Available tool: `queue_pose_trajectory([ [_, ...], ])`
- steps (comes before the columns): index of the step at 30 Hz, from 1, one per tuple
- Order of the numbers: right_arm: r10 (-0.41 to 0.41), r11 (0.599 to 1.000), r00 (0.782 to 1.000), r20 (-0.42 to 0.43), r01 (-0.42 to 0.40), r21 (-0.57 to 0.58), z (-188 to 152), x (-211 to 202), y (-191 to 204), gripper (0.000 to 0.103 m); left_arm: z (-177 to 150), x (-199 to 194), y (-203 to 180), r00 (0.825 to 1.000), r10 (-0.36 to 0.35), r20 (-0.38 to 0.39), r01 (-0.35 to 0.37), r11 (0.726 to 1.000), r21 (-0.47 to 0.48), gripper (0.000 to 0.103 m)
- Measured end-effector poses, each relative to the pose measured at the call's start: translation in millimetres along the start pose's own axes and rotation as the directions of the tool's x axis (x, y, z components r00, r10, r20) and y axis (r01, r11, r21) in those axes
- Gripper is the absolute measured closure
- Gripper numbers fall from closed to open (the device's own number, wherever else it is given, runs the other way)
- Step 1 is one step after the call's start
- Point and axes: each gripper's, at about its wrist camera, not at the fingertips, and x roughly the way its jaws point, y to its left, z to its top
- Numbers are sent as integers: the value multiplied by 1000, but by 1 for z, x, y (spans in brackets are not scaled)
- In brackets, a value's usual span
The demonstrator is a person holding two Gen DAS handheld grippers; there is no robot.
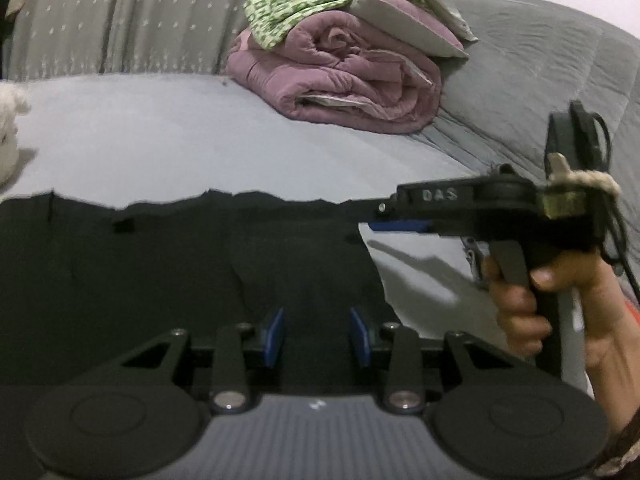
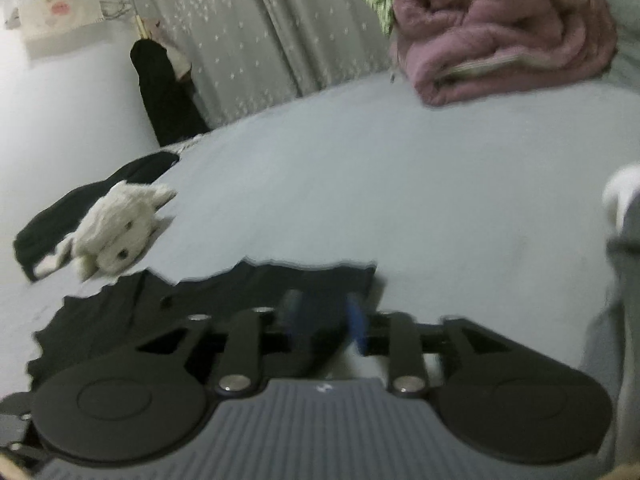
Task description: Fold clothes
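Left wrist view: unclenched left gripper [image 1: 316, 336] over a black garment [image 1: 180, 264], right gripper [image 1: 400, 226] clenched at its right edge, bare bedsheet [image 1: 200, 132] beyond.

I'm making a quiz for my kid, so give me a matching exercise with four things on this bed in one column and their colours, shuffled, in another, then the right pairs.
Things:
1. spread garment
2. rolled quilt
3. stuffed toy
4. patterned cloth on top of the quilt

Colours:
A. green and white
B. black
C. cream white
D. dusty pink

Pairs: 1-B, 2-D, 3-C, 4-A
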Motion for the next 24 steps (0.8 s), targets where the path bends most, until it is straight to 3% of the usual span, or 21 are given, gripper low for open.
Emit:
queue_pose_trajectory([
  [7, 17, 997, 993, -117, -26, -70, -30, -34, 28, 64, -17, -1, 7, 999, -55, 1, 54, 993, -105, 79],
  [9, 33, 997, 991, -127, -41, -59, -43, -41, 28, 64, -24, 1, 8, 997, -75, 4, 74, 989, -131, 86],
  [12, 82, 996, 990, -118, -86, -31, -60, -41, 27, 64, -29, 1, 7, 995, -100, 2, 100, 985, -140, 86],
  [13, 88, 995, 990, -115, -92, -33, -64, -39, 28, 71, -28, 1, 5, 994, -106, -2, 105, 987, -123, 86],
  [14, 65, 995, 991, -117, -73, -65, -65, -37, 31, 90, -28, 0, 3, 994, -112, -7, 111, 988, -107, 86],
  [15, 47, 994, 992, -120, -59, -93, -64, -38, 33, 95, -27, 0, 1, 993, -119, -9, 117, 988, -102, 86],
  [22, 44, 992, 984, -172, -63, -106, -56, -41, 26, 95, -27, 4, -10, 989, -141, -39, 140, 989, -43, 85],
  [24, 45, 991, 985, -166, -65, -120, -58, -42, 28, 86, -26, 3, -9, 988, -150, -46, 148, 988, -45, 85],
])
